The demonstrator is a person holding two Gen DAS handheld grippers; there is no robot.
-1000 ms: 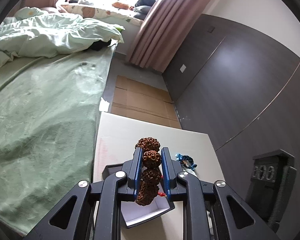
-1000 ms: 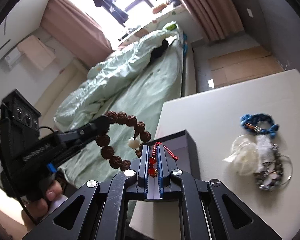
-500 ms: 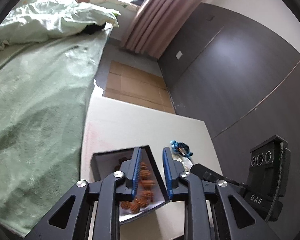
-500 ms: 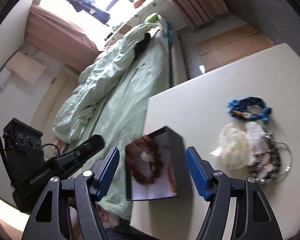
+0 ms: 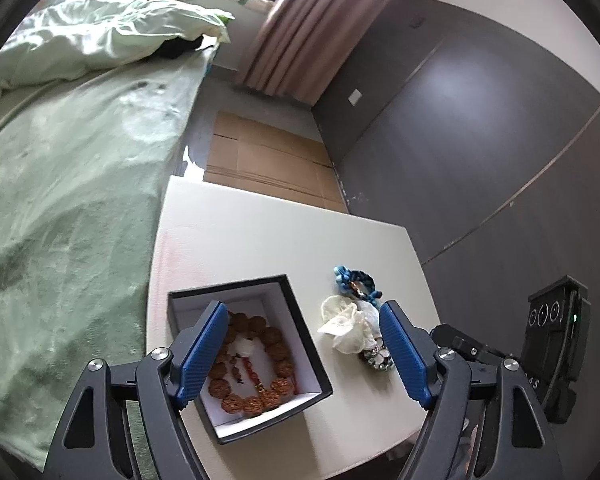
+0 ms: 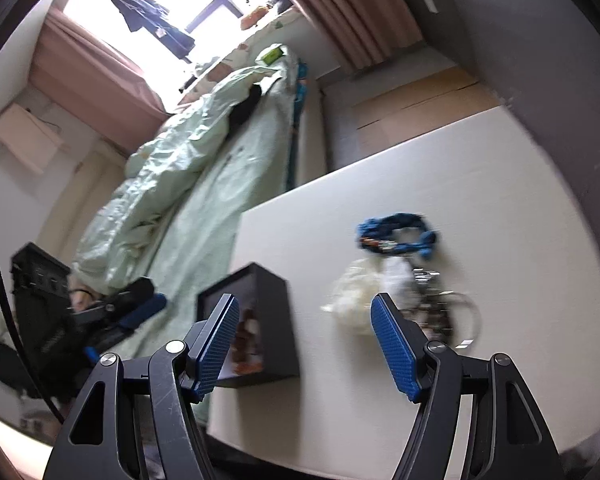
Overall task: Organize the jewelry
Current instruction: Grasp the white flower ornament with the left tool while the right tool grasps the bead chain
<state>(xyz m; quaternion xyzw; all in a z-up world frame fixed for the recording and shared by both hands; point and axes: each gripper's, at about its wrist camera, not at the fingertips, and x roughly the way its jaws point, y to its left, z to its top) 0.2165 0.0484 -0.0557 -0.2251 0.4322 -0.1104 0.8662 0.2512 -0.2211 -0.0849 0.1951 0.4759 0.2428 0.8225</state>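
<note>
Beads (image 5: pixel 256 364) in box (image 5: pixel 300 328) – left view only

One box (image 5: pixel 305 328), one brown bead bracelet (image 5: pixel 256 364), one jewelry pile (image 5: pixel 360 324)

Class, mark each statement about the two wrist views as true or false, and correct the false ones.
1. The brown bead bracelet lies inside the black box. True.
2. The left tongs are shut on the bracelet. False: they are open and hold nothing.
3. The blue bracelet lies on the white table, outside the box. True.
4. The right tongs grip the white pouch. False: they are open and empty.
</note>
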